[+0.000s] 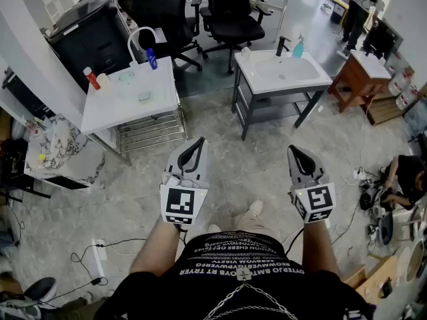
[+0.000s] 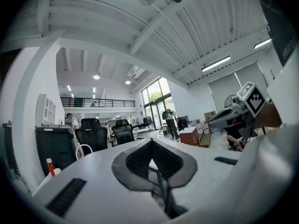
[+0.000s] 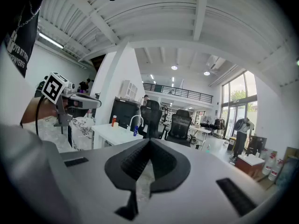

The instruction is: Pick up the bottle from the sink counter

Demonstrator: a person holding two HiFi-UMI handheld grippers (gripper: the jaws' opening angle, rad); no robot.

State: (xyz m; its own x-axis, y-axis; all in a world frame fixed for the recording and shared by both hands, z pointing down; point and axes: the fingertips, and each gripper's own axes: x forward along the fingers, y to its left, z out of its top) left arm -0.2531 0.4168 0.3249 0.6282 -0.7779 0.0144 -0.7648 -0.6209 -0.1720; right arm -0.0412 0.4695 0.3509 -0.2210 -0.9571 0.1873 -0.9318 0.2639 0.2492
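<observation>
A white sink counter (image 1: 113, 109) is seen ahead and to the left across the concrete floor, and a smaller basin unit (image 1: 313, 79) ahead and to the right. Both are well apart from the person. The left gripper (image 1: 195, 151) and the right gripper (image 1: 299, 155) are held low in front of the body and pointed forward. In each gripper view the jaws are seen pressed together with nothing between them.

Three bottles are in view, all upright. A blue bottle (image 1: 152, 59) stands just beside the white faucet at the far edge of the left counter, a red bottle (image 1: 91, 79) is set at that counter's left end, and a teal bottle (image 1: 298, 47) is placed behind the basin on the right unit. Which of them is meant cannot be settled from the task's wording.

The left counter's bottles are judged nearer to the left gripper, and the teal one nearer to the right. For any of them, a walk forward and opened jaws closing across the vertical body would be needed
</observation>
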